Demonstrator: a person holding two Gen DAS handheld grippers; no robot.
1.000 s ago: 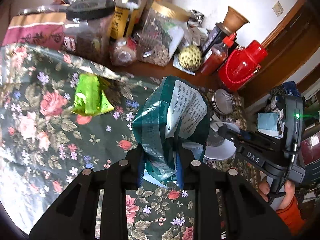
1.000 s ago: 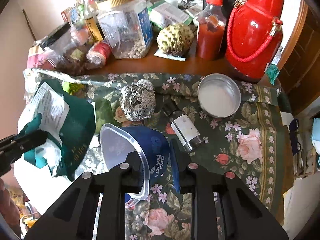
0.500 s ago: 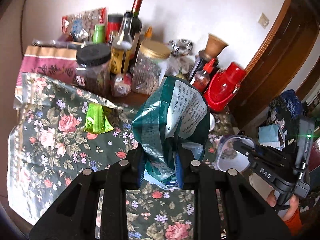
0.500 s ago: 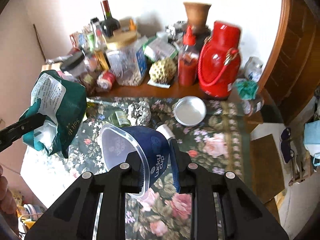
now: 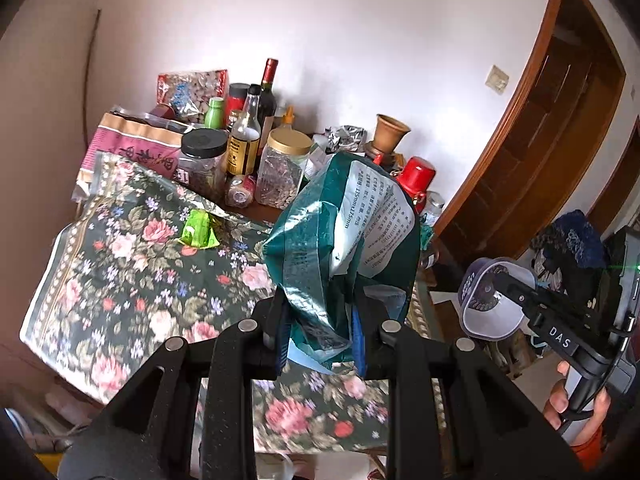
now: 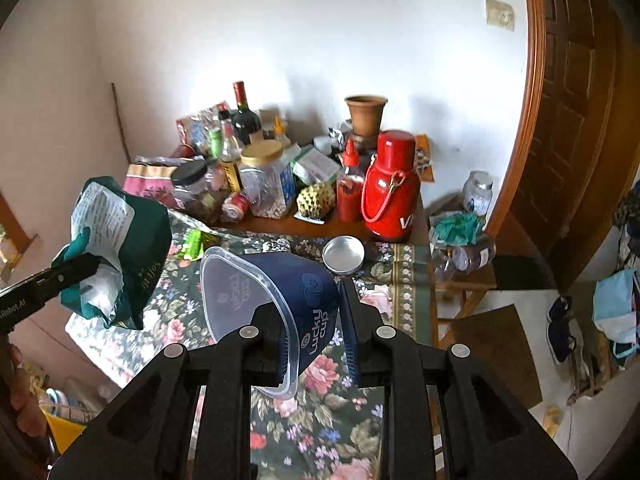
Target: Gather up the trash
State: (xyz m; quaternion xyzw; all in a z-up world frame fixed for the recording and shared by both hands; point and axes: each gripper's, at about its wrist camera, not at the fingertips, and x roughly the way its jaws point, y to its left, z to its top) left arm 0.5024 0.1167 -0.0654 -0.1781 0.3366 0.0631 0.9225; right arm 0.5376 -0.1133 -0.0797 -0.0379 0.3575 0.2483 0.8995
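Holding trash in both hands, the person seems partway through the job: two pieces are lifted clear of the tabletop and, in my judgement, still need carrying to a bin, which no view shows.

Taking the red thermos as landmark and going left to right: far to its left and nearer the camera, a green wrapper lies on the floral cloth, likely trash still to collect. Right of that, the left gripper has its fingers clamped on the crumpled lower end of the green bag, which hangs in the air in front of the thermos. Just left of the thermos and in front of it, a small foil ball and a round metal lid sit on the cloth; whether the lid counts as trash I cannot tell. In front of them, held above the cloth, the right gripper has its fingers closed on the blue plastic cup, mouth turned left.

Jars and bottles crowd the tabletop's back edge left of the thermos, so reaching there looks tight. Right of the thermos the tabletop ends; beyond it the floor offers open room, though the wooden door frame stands close behind.
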